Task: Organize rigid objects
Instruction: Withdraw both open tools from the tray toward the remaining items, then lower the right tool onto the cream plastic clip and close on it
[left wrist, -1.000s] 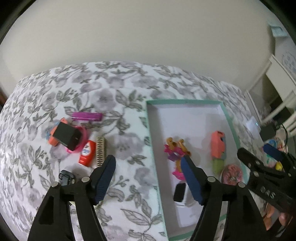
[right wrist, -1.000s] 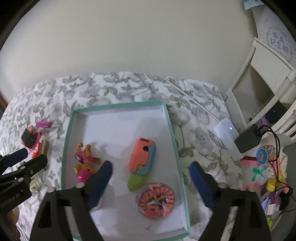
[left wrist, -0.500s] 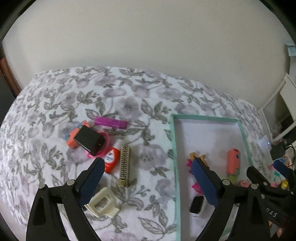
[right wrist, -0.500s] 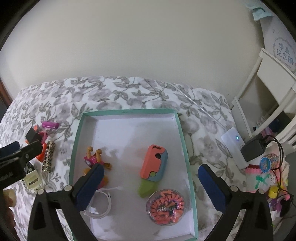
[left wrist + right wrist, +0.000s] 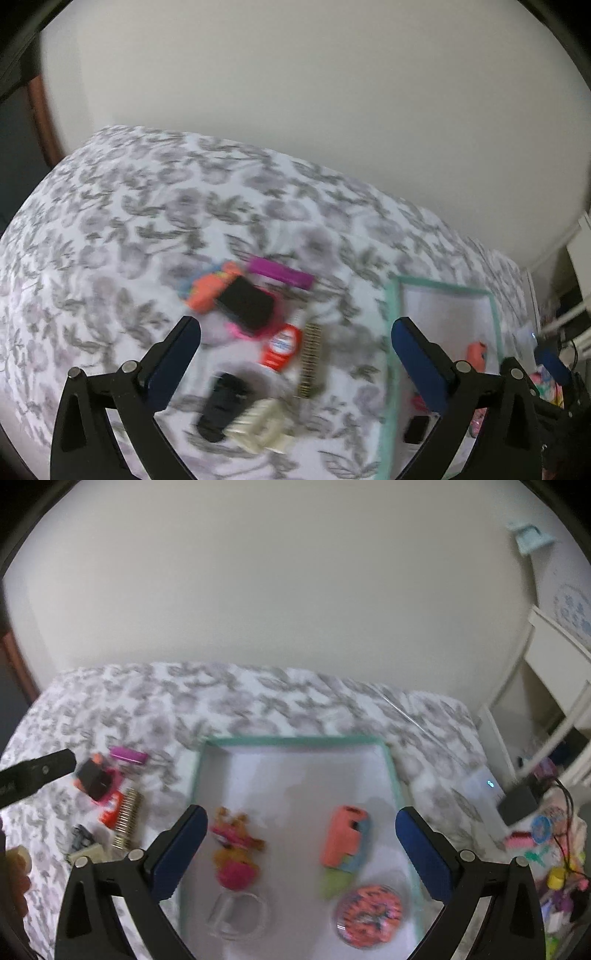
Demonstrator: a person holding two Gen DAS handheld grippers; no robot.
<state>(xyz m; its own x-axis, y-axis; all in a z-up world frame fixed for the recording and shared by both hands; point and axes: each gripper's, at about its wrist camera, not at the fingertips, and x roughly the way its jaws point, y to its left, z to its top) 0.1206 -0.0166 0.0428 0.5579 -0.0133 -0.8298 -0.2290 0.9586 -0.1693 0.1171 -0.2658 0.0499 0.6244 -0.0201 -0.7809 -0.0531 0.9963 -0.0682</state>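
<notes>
We find the left gripper with its jaws opening and nothing between them, poised over a loose pile on the flowered bedcover; bare cover lies open toward the upper left of that frame. The right gripper stands at full spread, empty, over the green-rimmed tray, whose white floor is bare in its upper half. In the pile, the purple bar runs left to right, tilted down to the right; the toothed metal strip runs top to bottom; the red bottle points its cap upward. A black block sits atop a pink piece, hiding much of it. In the tray we note an orange case, a pink toy, a round orange dish and a clear ring. Both frames are blurred; the black clip and cream clip are hard to make out. The tray's lower edge is cut off by the frame.
</notes>
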